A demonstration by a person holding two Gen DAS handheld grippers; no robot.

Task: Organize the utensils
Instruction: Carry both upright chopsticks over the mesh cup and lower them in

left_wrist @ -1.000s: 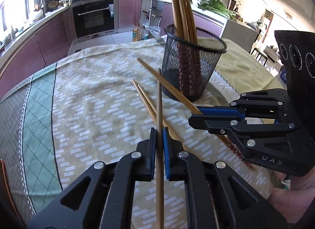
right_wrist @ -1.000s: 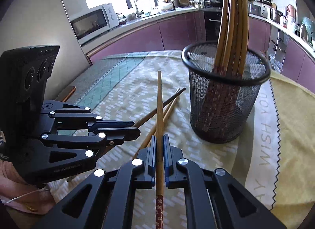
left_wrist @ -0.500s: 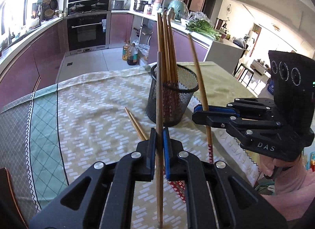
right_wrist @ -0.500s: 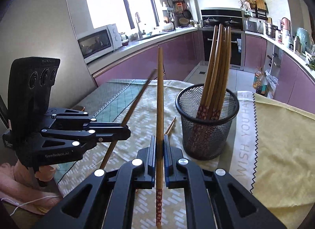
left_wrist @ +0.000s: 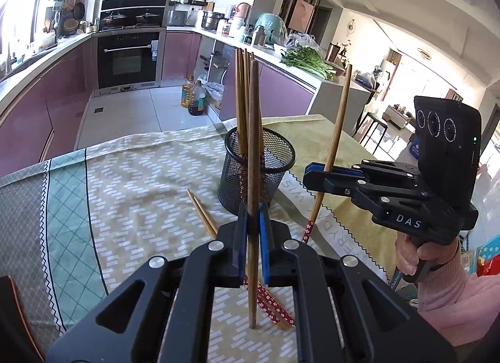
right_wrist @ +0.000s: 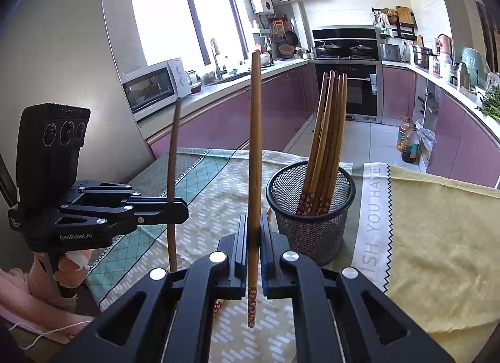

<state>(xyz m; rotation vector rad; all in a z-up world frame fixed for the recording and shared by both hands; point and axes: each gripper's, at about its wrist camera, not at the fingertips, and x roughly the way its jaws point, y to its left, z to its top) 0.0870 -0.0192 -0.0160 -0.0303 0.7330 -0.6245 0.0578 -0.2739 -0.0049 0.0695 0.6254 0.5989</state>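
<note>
Left gripper (left_wrist: 252, 231) is clamped on one chopstick (left_wrist: 253, 150), held near upright above the tablecloth (left_wrist: 131, 194), plain tip hanging free below the jaws. On the cloth beneath it lie two loose chopsticks (left_wrist: 204, 217), side by side, their red patterned ends toward the near edge. Next along, the mesh cup (left_wrist: 265, 175) stands upright on the cloth with a bundle of chopsticks (right_wrist: 328, 131) in it, patterned ends down, leaning together. Right gripper (right_wrist: 253, 238) is likewise closed on a second chopstick (right_wrist: 255, 144), near upright, its red patterned end hanging below the pads; in the left wrist view it tilts slightly and stands just right of the cup. Neither held chopstick touches the cup. Each gripper is held by a hand (left_wrist: 412, 256) in a pink sleeve.
</note>
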